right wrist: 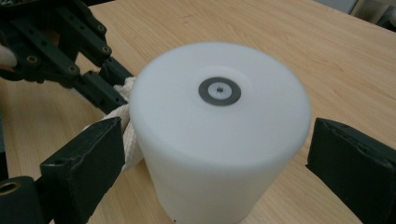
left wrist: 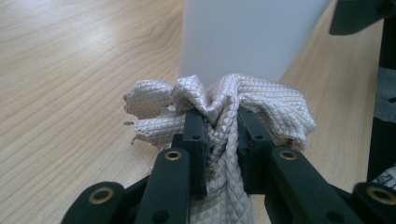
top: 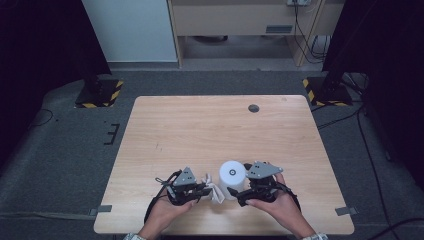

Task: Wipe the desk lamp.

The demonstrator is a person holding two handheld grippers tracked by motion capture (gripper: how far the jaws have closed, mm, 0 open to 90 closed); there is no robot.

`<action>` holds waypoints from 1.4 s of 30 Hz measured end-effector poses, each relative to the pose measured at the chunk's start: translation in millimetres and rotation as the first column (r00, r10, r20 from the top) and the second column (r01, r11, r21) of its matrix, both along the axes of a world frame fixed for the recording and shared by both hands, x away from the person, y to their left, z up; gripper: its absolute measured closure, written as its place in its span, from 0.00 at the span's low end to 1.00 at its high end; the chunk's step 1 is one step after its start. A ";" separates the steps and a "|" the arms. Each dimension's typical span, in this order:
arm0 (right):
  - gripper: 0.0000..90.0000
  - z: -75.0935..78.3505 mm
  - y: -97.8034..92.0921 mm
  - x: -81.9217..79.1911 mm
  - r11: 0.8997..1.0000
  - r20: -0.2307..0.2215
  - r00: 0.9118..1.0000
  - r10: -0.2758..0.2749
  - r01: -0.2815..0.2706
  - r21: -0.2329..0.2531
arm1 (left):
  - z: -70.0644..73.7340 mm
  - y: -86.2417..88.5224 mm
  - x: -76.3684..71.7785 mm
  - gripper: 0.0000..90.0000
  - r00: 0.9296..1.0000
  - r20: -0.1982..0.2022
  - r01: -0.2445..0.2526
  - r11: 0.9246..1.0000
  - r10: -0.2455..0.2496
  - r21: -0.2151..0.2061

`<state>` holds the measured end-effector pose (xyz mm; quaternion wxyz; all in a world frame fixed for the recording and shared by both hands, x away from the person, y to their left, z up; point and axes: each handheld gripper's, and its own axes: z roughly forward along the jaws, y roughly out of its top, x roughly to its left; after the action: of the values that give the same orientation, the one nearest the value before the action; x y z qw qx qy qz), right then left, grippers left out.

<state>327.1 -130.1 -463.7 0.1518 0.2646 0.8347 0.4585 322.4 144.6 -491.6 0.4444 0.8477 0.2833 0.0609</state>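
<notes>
A white cylinder point(top: 232, 174) with a small dark ring on its top stands upright near the table's front edge. In the right gripper view, my right gripper point(right wrist: 215, 135) is open, with one jaw on each side of the cylinder point(right wrist: 219, 126) and a small gap at the right jaw. A crumpled, quilted beige cloth point(left wrist: 271, 107) lies against the cylinder's base. My left gripper point(left wrist: 219, 119) is shut on it, pinching a bunched fold. From above, the left gripper point(top: 206, 189) and right gripper point(top: 240, 191) face each other across the cloth point(top: 214, 191).
The wooden table point(top: 200, 130) has a small dark round grommet point(top: 253, 108) near its far edge. Grey floor surrounds the table, with black stands on yellow-striped bases at the far left and right. The other gripper point(right wrist: 70, 56) is close by in the right gripper view.
</notes>
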 end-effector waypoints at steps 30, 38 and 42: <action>0.05 -42.6 -79.4 4.4 0.969 -0.081 0.971 -0.227 0.216 -0.119 | 31.7 76.4 50.7 0.82 0.965 0.072 -0.258 0.960 0.251 0.112; 0.05 -46.4 -85.9 7.1 0.952 -0.094 0.953 -0.289 0.276 -0.130 | 31.8 86.3 75.9 0.82 0.948 0.073 -0.317 0.938 0.310 0.142; 0.05 -47.0 -86.5 6.5 0.951 -0.105 0.949 -0.298 0.284 -0.125 | 26.7 89.0 86.8 0.81 0.935 0.079 -0.355 0.923 0.347 0.148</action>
<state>333.5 -216.6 -510.8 0.1806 0.4039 0.8179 0.3679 409.2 233.6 -465.0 0.3641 0.8143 0.4130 0.1838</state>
